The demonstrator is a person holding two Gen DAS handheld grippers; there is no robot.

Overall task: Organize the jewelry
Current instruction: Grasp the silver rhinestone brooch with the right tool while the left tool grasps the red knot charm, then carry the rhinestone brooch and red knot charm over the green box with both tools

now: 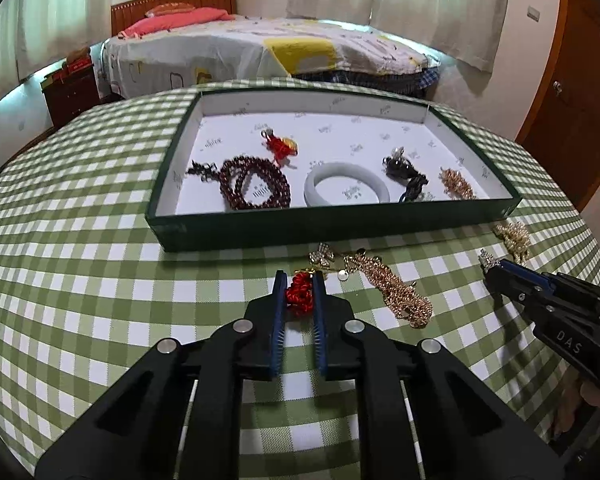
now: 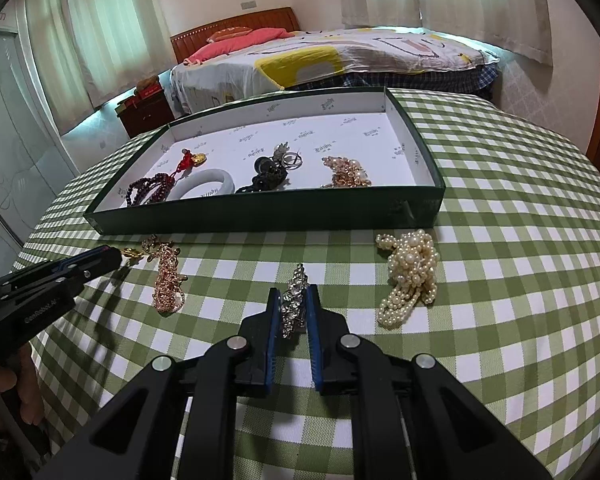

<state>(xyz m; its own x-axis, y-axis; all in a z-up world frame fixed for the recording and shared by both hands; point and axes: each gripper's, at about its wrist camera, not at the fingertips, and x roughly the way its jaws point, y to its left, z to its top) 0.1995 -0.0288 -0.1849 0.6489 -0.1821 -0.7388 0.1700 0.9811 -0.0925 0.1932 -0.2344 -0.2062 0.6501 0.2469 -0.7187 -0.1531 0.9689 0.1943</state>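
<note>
My left gripper (image 1: 300, 277) is shut on a red knotted ornament (image 1: 299, 295) that rests on the green checked tablecloth, just in front of the green tray (image 1: 340, 222). To its right lies a gold chain (image 1: 400, 292). My right gripper (image 2: 293, 293) is shut on a silver rhinestone piece (image 2: 294, 306), low over the cloth. A pearl necklace (image 2: 410, 276) lies to its right. The tray (image 2: 260, 216) holds a dark red bead string (image 1: 256, 186), a red pendant (image 1: 280, 146), a white bangle (image 1: 346, 188), a black piece (image 1: 404, 170) and a gold cluster (image 1: 456, 182).
A small gold charm (image 1: 322, 256) lies between the tray and the red ornament. The round table drops off on all sides. Beyond it stand a bed (image 1: 260, 52), a dark nightstand (image 1: 70, 88) and a wooden door (image 1: 572, 100). A hand (image 2: 8, 384) holds the left tool.
</note>
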